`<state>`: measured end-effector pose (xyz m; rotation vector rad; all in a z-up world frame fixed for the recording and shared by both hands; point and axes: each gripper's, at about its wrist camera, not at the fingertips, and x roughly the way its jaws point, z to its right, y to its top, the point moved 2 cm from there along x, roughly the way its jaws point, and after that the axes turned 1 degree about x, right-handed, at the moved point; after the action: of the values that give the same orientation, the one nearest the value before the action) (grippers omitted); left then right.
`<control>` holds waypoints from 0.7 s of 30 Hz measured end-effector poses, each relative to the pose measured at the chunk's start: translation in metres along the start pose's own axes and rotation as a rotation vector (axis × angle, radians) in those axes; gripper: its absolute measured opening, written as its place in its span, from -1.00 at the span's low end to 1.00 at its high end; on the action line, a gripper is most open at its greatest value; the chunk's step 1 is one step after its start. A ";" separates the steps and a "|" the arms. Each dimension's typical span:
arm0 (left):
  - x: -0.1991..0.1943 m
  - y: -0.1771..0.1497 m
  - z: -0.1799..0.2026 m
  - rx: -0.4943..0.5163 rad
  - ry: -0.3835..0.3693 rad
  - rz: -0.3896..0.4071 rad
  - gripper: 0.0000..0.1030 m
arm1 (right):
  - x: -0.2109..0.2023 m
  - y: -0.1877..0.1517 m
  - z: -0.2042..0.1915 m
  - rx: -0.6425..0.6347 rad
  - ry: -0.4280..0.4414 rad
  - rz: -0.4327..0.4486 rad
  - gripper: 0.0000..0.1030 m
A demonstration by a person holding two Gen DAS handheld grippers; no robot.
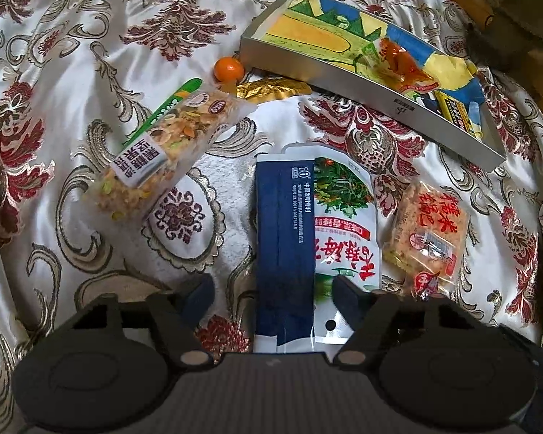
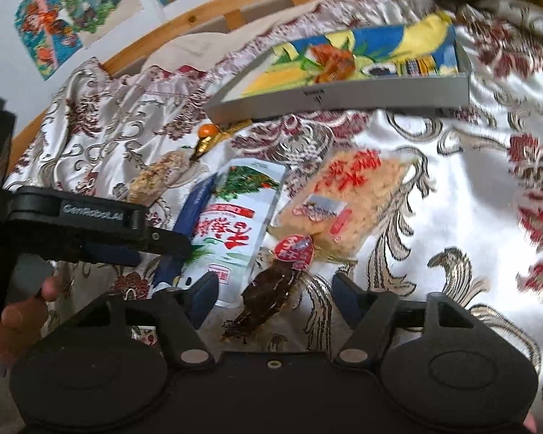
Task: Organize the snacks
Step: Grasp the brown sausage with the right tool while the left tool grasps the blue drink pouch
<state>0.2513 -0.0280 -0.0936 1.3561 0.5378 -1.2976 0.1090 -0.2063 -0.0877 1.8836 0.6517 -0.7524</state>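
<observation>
A grey shallow box (image 1: pixel 344 83) with a colourful lining lies at the back right; it holds an orange-red snack pack (image 1: pixel 403 61). My left gripper (image 1: pixel 273 289) is open, its fingers either side of a white-and-blue seaweed pouch (image 1: pixel 318 238) lying flat. A nut bar (image 1: pixel 163 152) lies left, a rice cracker pack (image 1: pixel 425 238) right. In the right wrist view my right gripper (image 2: pixel 273 289) is open over a dark brown snack (image 2: pixel 268 300) with a red label, beside the pouch (image 2: pixel 231 224) and cracker pack (image 2: pixel 344 202). The box (image 2: pixel 344 97) lies beyond.
A small orange fruit (image 1: pixel 229 68) and a gold wrapper (image 1: pixel 271 90) lie near the box's left corner. The patterned satin cloth (image 1: pixel 72 54) covers the surface. The left gripper body (image 2: pixel 83 224) and a hand show at left in the right wrist view. A wooden rail (image 2: pixel 199 14) runs behind.
</observation>
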 end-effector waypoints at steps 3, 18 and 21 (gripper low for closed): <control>0.004 -0.001 0.000 -0.020 -0.064 -0.038 -0.13 | 0.009 -0.001 0.002 0.034 0.006 -0.032 0.17; -0.003 -0.004 -0.004 -0.109 -0.073 -0.007 -0.44 | 0.008 -0.003 -0.007 -0.013 0.027 -0.008 -0.59; -0.008 -0.008 0.004 -0.084 -0.092 0.006 -0.46 | 0.003 -0.004 -0.016 -0.073 0.027 0.024 -0.74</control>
<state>0.2402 -0.0267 -0.0882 1.2219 0.5194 -1.3111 0.1116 -0.1899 -0.0866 1.8346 0.6641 -0.6796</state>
